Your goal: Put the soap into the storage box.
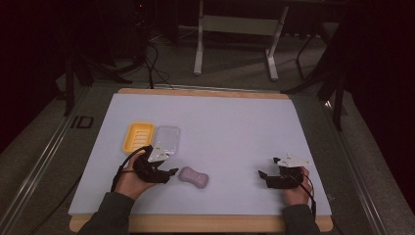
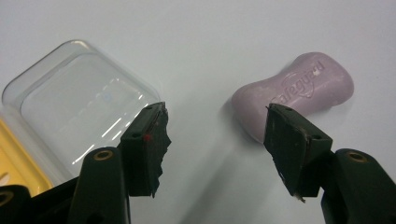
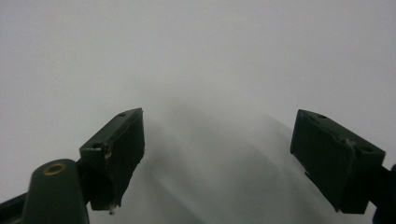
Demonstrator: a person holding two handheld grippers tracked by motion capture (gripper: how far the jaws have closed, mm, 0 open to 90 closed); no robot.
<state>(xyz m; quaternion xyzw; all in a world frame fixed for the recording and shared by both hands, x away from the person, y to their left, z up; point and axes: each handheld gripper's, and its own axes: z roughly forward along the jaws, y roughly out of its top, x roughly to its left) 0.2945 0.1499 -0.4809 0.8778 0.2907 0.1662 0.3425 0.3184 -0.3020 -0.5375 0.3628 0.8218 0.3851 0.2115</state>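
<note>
Lilac soap (image 1: pixel 193 177) lies on the pale counter (image 1: pixel 235 127), just beside the left tool (image 1: pixel 164 172) and toward the middle of the near edge. It is a bar pinched in at the waist like a bone, with raised letters pressed into its top; in the left gripper view the soap (image 2: pixel 299 88) sits just in front of one jaw. I judge it to be stiff, light and rather slippery, so the narrow waist seems the best place to take hold, with the jaws across the short side. A hard squeeze could mark the surface.

The left tool is released, its jaws spread with nothing between them. The right tool (image 1: pixel 266 177) rests well apart on the right of the counter, also spread wide and holding nothing.

Behind the left tool stand a yellow soap dish (image 1: pixel 138 137) and a clear plastic lid (image 1: pixel 167 138), touching side by side.
</note>
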